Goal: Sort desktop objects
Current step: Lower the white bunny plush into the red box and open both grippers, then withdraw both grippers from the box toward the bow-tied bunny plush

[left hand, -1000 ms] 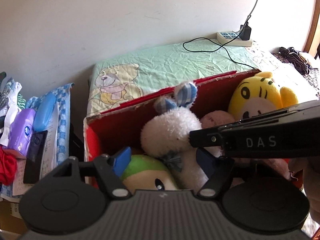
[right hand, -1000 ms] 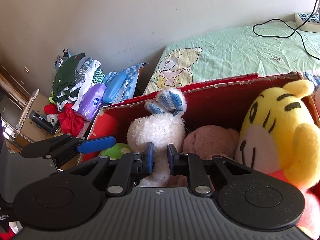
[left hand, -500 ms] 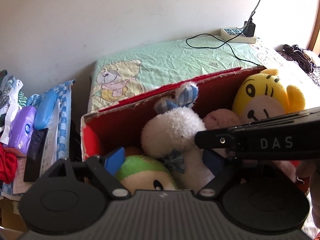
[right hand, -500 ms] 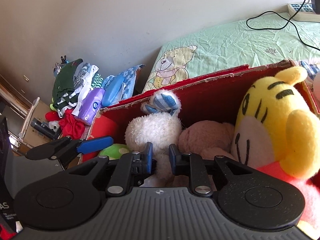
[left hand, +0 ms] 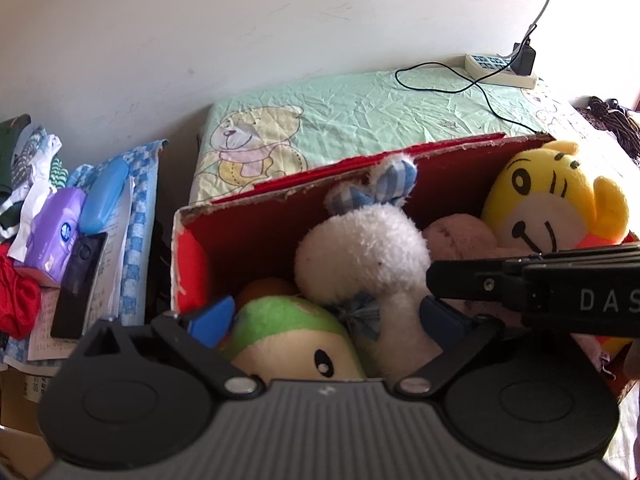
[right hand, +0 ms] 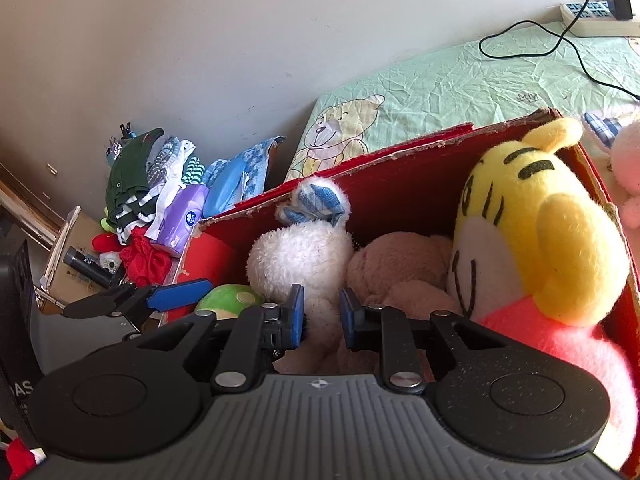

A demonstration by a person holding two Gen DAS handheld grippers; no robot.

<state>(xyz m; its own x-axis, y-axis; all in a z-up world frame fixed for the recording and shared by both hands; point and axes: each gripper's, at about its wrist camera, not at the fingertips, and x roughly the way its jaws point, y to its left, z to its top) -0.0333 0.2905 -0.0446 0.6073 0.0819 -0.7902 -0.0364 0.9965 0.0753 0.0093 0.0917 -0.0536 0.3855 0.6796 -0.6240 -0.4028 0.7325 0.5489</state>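
A red cardboard box (left hand: 280, 196) (right hand: 400, 152) holds several plush toys. They are a white fluffy one with blue checked ears (left hand: 360, 256) (right hand: 296, 256), a green-capped one (left hand: 288, 328) (right hand: 228, 300), a pinkish-brown one (left hand: 460, 236) (right hand: 396, 264) and a yellow tiger (left hand: 548, 200) (right hand: 532, 220). My left gripper (left hand: 326, 316) hangs wide open over the green toy and the white toy's body. My right gripper (right hand: 322, 314) has its jaws a narrow gap apart, with white fluff showing in the gap. Whether they pinch it is unclear. Its fingers (left hand: 460, 280) reach in from the right.
Left of the box lies a heap of clothes (right hand: 136, 184), a purple tissue pack (left hand: 60, 232), a blue case (left hand: 104, 196) and a black device (left hand: 80, 284). Behind it is a green bear-print sheet (left hand: 360, 112) with a power strip (left hand: 500, 68) and cable. A pink plush (right hand: 628, 168) lies outside the box's right wall.
Both cameras have drawn back a little, so more of the box and sheet shows. The toys have not shifted. Neither gripper's jaw gap has visibly changed.
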